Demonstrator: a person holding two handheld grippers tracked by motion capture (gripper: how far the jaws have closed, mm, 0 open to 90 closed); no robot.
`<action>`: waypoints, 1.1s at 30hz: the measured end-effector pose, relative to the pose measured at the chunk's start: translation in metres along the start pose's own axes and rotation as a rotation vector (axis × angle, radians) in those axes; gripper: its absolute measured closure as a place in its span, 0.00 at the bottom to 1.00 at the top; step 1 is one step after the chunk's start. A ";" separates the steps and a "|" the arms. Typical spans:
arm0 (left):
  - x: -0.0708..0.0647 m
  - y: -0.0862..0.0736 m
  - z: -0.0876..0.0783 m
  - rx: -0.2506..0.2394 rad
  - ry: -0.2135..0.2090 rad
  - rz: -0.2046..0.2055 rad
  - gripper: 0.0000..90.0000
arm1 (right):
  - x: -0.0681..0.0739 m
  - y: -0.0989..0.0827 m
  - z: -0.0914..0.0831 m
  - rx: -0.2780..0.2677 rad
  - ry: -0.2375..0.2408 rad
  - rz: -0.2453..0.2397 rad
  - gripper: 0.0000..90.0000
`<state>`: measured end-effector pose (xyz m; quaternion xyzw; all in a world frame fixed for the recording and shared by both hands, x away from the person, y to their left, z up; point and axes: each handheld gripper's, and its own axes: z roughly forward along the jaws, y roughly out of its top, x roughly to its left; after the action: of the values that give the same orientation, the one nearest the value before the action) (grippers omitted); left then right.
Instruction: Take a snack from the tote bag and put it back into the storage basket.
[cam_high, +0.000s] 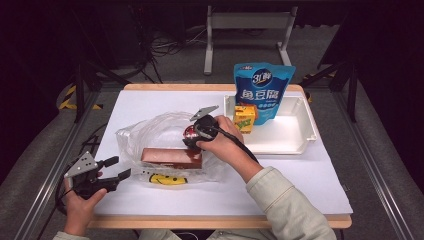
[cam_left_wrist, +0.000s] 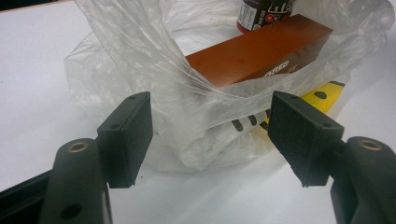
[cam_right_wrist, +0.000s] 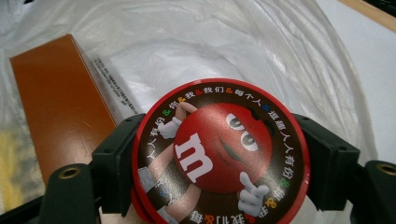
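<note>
A clear plastic bag (cam_high: 150, 135) with a yellow smiley print lies on the white table, its mouth facing the back. Inside it rests a long brown box (cam_high: 171, 157) (cam_left_wrist: 254, 53) (cam_right_wrist: 58, 107). My right gripper (cam_high: 192, 135) (cam_right_wrist: 219, 158) is shut on a round candy tub with a red lid (cam_right_wrist: 219, 151) (cam_high: 190, 133) (cam_left_wrist: 264, 11), held at the bag's mouth just behind the box. My left gripper (cam_high: 120, 167) (cam_left_wrist: 210, 135) stands open at the bag's near left corner, its pads (cam_left_wrist: 130, 135) on either side of the bag's bunched edge without touching it.
A white tray (cam_high: 292, 137) sits at the back right and holds an upright blue pouch (cam_high: 263, 90) and a small yellow carton (cam_high: 245, 118). The table's front edge runs close to both forearms.
</note>
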<state>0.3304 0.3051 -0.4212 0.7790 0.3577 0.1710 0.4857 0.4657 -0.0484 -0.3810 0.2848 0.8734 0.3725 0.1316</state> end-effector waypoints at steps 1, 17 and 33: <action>0.000 0.000 0.000 0.000 0.000 0.000 0.35 | 0.000 0.000 0.000 0.000 0.000 0.000 0.29; 0.000 0.000 0.000 0.003 0.000 -0.001 0.35 | 0.007 0.021 -0.021 -0.037 0.020 -0.022 0.29; 0.000 0.000 0.000 0.006 0.001 -0.001 0.35 | 0.007 0.035 -0.043 -0.084 0.043 -0.049 0.29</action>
<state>0.3303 0.3051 -0.4213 0.7800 0.3592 0.1702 0.4833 0.4551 -0.0491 -0.3261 0.2493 0.8663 0.4117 0.1337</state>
